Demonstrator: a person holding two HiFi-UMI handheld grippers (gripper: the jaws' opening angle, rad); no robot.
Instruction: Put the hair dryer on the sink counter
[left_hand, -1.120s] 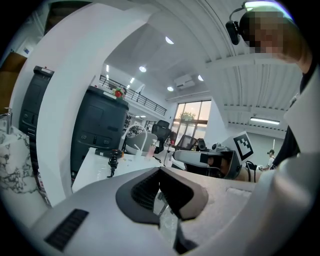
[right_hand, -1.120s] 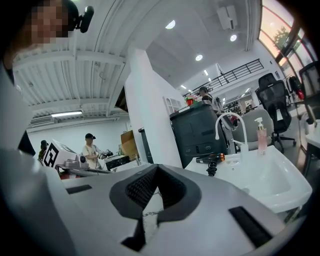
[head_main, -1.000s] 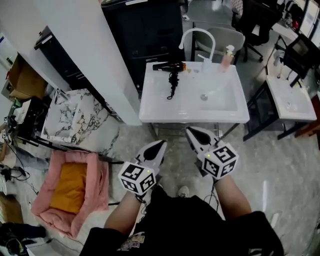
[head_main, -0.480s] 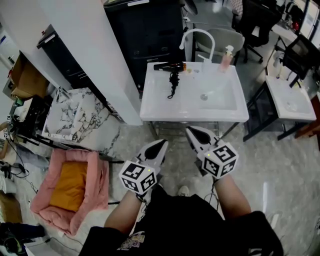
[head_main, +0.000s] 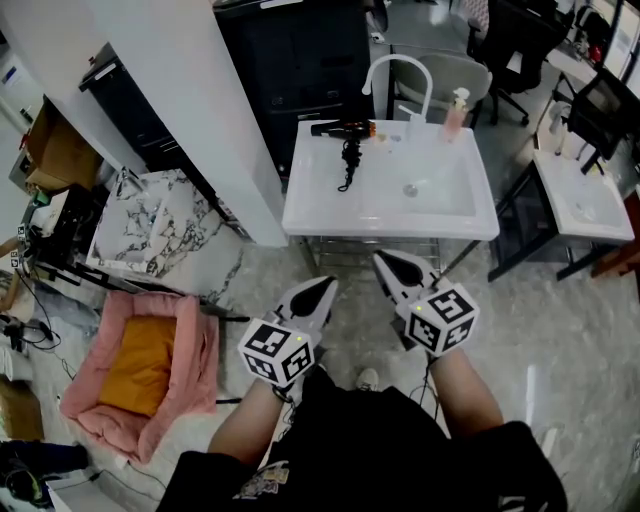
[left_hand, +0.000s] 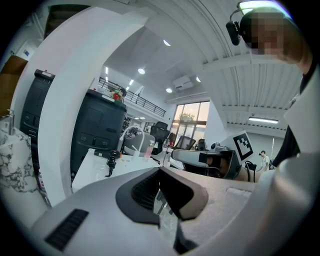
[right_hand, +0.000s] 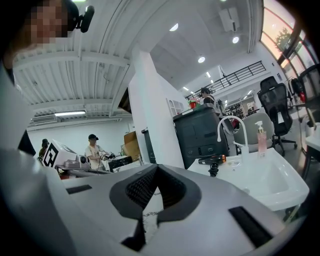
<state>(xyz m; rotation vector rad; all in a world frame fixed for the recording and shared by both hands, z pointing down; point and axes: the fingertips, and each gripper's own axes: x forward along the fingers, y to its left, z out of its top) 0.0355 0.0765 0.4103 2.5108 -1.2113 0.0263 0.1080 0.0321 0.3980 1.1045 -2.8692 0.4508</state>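
On the sink counter (head_main: 390, 228), back-left corner next to the faucet (head_main: 398, 72): hair dryer (head_main: 342, 128) lying flat on the ledge, with its cord (head_main: 349, 165) trailing down into the basin. Nothing is touching it.

Left gripper (head_main: 326, 286) and right gripper (head_main: 381, 259) are both well apart from the sink, held over the floor in front of it and pointing roughly its way.
- Left gripper view: jaws pressed together at the tips, nothing between them, dryer visible far ahead on the counter.
- Right gripper view: same, jaws closed tip to tip and empty, dryer and soap bottle (right_hand: 261, 136) in the distance.

Status as I read it: placement looks done. Dryer is on the counter, released, and both tools are clear of it. The body seems fully supported by the ledge, though the far side is too small to check.

Left to do: nothing that the task asks for. The cord hanging in the basin is the only untidy bit, and it's outside the task wording.
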